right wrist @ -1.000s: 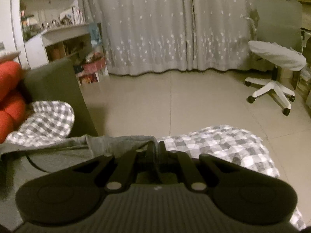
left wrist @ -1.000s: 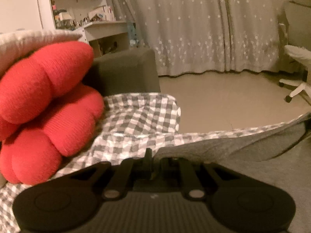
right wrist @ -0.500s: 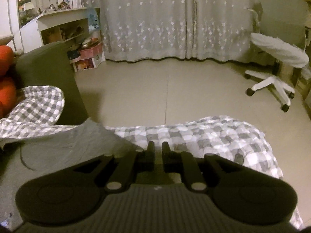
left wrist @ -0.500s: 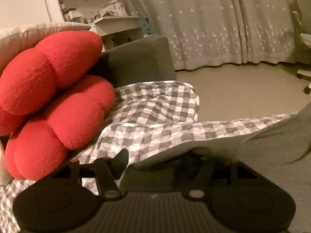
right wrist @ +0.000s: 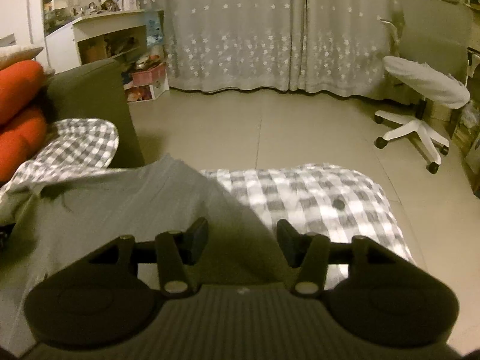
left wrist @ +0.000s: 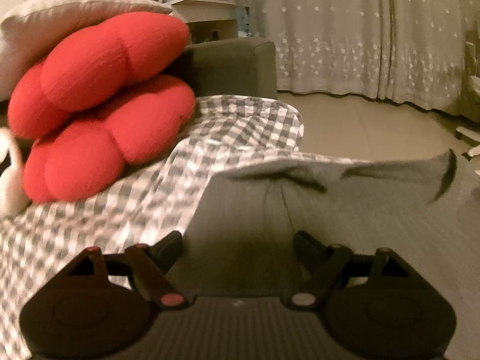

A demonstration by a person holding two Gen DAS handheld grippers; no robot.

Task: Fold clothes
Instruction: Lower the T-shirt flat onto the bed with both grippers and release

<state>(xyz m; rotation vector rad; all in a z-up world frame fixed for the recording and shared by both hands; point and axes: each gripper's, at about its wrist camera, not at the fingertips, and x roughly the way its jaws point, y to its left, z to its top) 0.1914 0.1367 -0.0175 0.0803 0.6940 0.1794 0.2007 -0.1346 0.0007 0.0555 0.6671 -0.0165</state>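
A grey garment (left wrist: pixel 345 204) lies spread flat on a grey-and-white checked sheet (left wrist: pixel 126 204). My left gripper (left wrist: pixel 238 247) hovers open just above the garment's left part, nothing between its fingers. In the right wrist view the same grey garment (right wrist: pixel 126 210) covers the left and middle, its right edge running diagonally across the checked sheet (right wrist: pixel 315 198). My right gripper (right wrist: pixel 242 241) stands open over that edge, holding nothing.
Red puffy cushions (left wrist: pixel 99 102) and a pale pillow (left wrist: pixel 51 24) are stacked at the left against a dark sofa arm (left wrist: pixel 231 66). Beyond lie tiled floor (right wrist: pixel 270 126), a star-patterned curtain (right wrist: pixel 255 30), a cluttered shelf unit (right wrist: pixel 120 42) and a white swivel chair (right wrist: pixel 420 99).
Both grippers were shut on the grey garment's edge a second ago. They have since opened, let the cloth drop flat on the sheet, and pulled back a little.
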